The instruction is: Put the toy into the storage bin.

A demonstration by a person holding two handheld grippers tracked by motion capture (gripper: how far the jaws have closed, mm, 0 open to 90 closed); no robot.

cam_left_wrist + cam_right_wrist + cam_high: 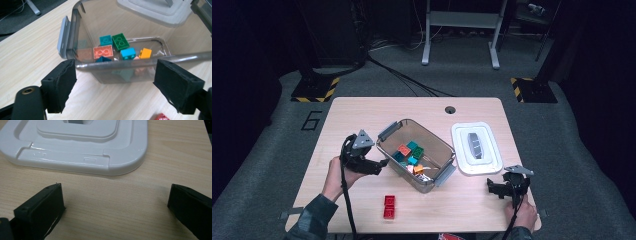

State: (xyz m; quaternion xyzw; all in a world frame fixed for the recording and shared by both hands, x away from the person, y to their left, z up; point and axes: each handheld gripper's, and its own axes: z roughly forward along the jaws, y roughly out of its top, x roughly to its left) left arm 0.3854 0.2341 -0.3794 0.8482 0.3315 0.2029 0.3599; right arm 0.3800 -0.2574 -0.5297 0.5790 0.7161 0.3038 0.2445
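Note:
A clear plastic bin [439, 150] with grey latches stands mid-table and holds several bricks: orange, teal, green and yellow ones [103, 52]. My left gripper [382, 163] hovers just left of the bin's near wall [120, 63], open, with nothing between its jaws. A red brick [389, 206] lies on the table near the front edge, and its corner [162, 116] peeks in low in the left gripper view. My right gripper [492, 187] rests open at the front right, its jaws wide over bare wood just short of the white lid [75, 150].
The white bin lid [476, 147] lies flat to the right of the bin. The wooden table [362, 115] has a cable hole [450, 109] near its far edge. Beyond the table are grey carpet, cables and a metal stand.

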